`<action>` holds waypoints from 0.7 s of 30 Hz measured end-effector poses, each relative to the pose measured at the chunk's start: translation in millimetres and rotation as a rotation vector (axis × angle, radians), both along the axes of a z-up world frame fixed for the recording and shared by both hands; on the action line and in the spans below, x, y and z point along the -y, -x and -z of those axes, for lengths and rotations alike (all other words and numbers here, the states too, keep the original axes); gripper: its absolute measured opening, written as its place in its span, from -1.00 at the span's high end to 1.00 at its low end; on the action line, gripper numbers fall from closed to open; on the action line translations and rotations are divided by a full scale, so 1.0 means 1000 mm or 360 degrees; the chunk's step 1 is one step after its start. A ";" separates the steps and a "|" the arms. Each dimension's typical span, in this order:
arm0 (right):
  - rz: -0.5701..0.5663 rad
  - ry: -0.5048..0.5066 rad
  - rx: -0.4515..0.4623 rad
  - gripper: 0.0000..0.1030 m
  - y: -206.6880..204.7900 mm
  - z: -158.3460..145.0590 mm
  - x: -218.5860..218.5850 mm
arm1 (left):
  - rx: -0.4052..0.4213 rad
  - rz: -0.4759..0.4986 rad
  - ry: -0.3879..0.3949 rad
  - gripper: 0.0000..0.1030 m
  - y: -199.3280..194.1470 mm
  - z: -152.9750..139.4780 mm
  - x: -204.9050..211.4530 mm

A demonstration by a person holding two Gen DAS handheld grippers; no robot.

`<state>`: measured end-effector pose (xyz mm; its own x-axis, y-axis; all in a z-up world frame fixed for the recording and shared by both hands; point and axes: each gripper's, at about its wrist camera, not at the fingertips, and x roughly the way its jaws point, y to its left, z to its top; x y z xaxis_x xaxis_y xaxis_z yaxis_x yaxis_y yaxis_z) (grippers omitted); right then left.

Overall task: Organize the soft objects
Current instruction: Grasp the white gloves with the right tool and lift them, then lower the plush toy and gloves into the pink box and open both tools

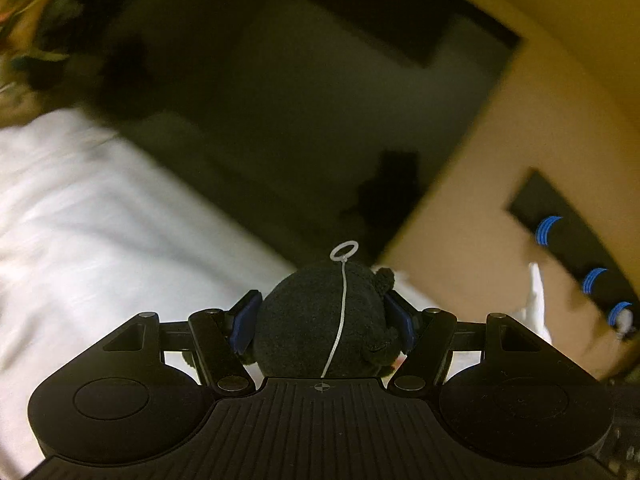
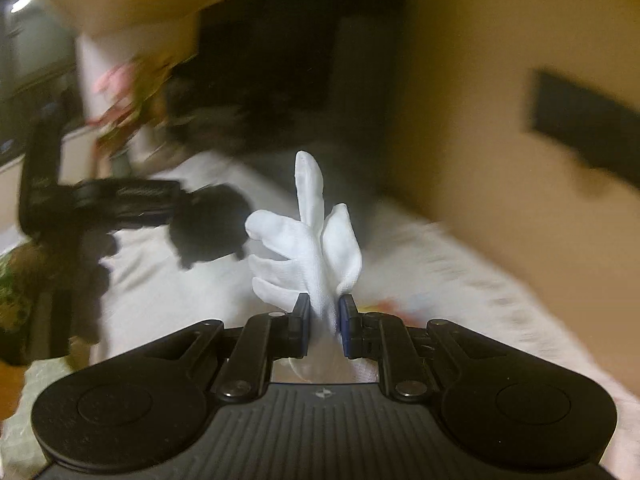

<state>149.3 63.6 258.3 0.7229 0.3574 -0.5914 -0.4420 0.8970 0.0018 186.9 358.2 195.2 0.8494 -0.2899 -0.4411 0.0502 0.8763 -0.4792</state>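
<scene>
My left gripper (image 1: 324, 320) is shut on a round black plush toy (image 1: 316, 320) with a thin white loop tag on top; its blue pads (image 1: 245, 322) press both sides. In the right wrist view that same gripper (image 2: 176, 210) and the black plush (image 2: 210, 226) show at the left, held above the white cloth. A white fabric glove (image 2: 312, 236) sticks up from my right gripper (image 2: 324, 326), which is shut on the glove's cuff. Both views are blurred by motion.
A white cloth-covered surface (image 1: 80, 216) lies below. A large cardboard box (image 1: 500, 184) with a dark inside (image 1: 280, 100) stands ahead; its wall (image 2: 480, 140) has a dark handle slot. Blurred flowers (image 2: 128, 96) stand at the left.
</scene>
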 end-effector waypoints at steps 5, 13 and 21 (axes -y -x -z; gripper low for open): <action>0.0326 0.0038 0.0120 0.71 0.013 -0.020 0.084 | 0.0102 0.0229 -0.0025 -0.39 -0.018 -0.025 0.080; 0.0787 -0.0085 0.0071 0.71 0.026 -0.007 0.198 | 0.0048 0.0665 0.0012 -0.39 -0.032 -0.014 0.222; 0.1032 -0.0095 -0.0007 0.71 0.032 0.021 0.254 | -0.0137 0.1009 -0.0021 -0.41 -0.036 0.032 0.350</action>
<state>117.3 -190.7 237.0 0.8007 -0.1181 -0.5873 0.1891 0.9801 0.0607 222.6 8.5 163.6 0.4759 -0.7185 -0.5073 0.5226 0.6949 -0.4940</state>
